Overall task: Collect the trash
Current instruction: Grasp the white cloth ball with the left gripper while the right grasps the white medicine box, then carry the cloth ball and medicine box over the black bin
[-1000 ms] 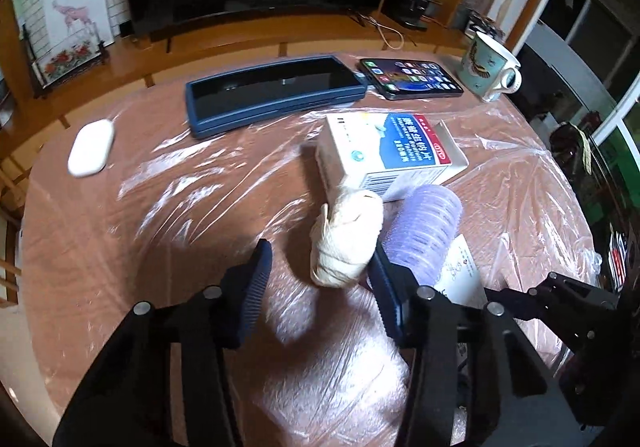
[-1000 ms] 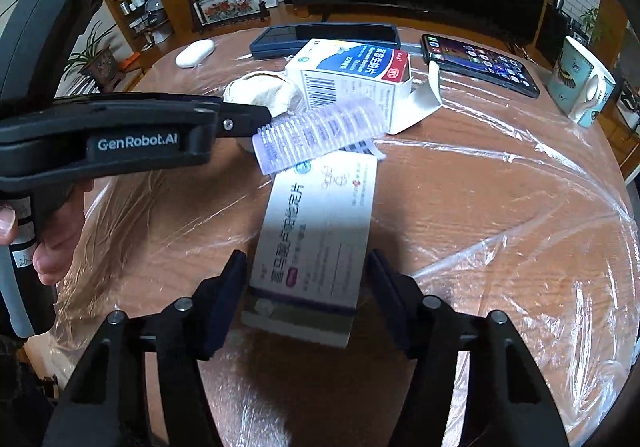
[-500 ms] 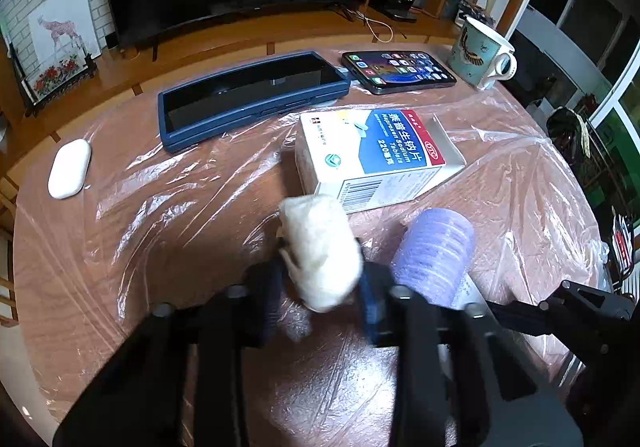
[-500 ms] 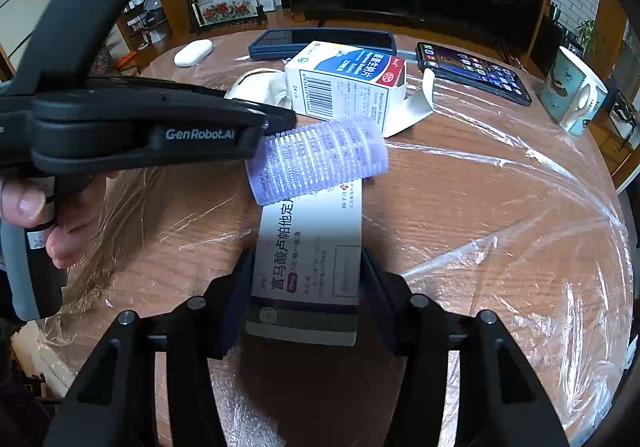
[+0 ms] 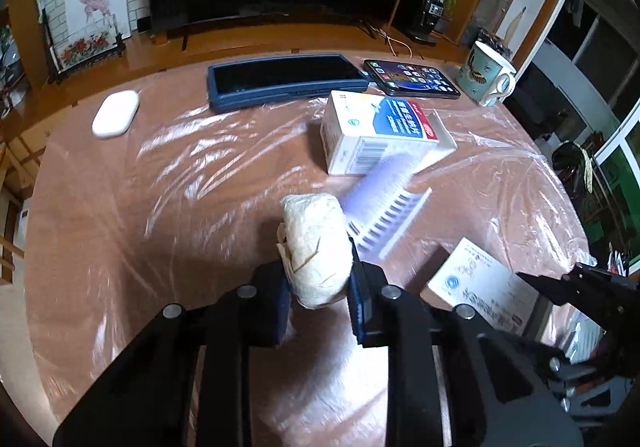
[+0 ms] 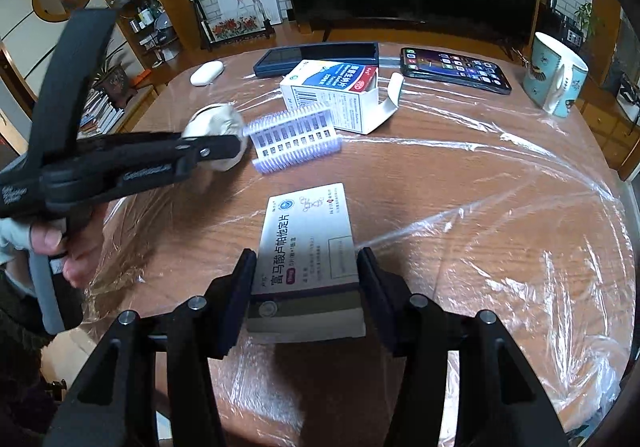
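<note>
Crumpled off-white paper wad [image 5: 316, 251] clamped in left gripper [image 5: 318, 289]; flat white medicine box [image 6: 308, 247] pinched across its width in right gripper [image 6: 306, 287], long axis running forward, above plastic-covered wooden table [image 6: 480, 207].

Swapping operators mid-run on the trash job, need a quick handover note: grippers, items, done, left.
Left gripper: shut on the crumpled white paper wad.
Right gripper: shut on the flat white medicine box with a purple stripe.
On the plastic-covered round wooden table: lilac bristled hair roller, open white-and-blue medicine carton; not picked up.
Done: two pieces gripped.
Left: drop both; no bin in view. Then judge the carton and roller. Black smartphone and teal mug likely stay.
</note>
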Action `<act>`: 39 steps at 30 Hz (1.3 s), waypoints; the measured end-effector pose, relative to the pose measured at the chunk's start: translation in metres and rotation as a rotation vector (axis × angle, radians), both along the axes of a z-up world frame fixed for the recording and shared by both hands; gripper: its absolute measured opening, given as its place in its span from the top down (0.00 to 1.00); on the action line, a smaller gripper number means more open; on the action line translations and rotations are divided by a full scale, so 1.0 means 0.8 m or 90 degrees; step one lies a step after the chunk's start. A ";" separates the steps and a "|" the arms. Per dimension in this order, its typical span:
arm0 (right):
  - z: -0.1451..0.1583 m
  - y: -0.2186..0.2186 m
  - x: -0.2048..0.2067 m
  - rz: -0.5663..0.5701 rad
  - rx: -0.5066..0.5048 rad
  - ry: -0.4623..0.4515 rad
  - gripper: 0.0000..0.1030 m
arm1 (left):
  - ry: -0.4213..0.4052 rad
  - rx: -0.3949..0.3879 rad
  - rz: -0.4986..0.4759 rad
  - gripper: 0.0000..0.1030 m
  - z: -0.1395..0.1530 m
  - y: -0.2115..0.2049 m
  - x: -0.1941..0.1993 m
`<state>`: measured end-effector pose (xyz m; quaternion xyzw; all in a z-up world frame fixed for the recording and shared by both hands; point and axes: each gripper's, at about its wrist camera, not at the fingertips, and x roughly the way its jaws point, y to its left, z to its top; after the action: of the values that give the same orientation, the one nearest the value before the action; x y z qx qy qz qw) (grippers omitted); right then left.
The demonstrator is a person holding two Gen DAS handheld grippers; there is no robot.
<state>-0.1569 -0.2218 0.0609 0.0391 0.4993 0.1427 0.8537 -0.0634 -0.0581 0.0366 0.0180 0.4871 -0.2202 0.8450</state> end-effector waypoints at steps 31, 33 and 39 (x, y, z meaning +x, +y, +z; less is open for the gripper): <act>0.021 -0.039 -0.060 0.021 0.038 -0.014 0.50 | -0.030 0.007 0.073 0.75 0.022 -0.012 -0.140; 0.024 -0.042 -0.067 0.024 0.043 -0.015 0.50 | -0.033 0.009 0.071 0.75 0.023 -0.015 -0.148; 0.034 -0.050 -0.086 0.036 0.056 -0.019 0.50 | -0.036 0.009 0.065 0.75 0.027 -0.025 -0.173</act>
<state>-0.2261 -0.2617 0.0881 0.0605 0.4803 0.1894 0.8543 -0.2016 -0.0778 0.0582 0.0052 0.4650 -0.1725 0.8683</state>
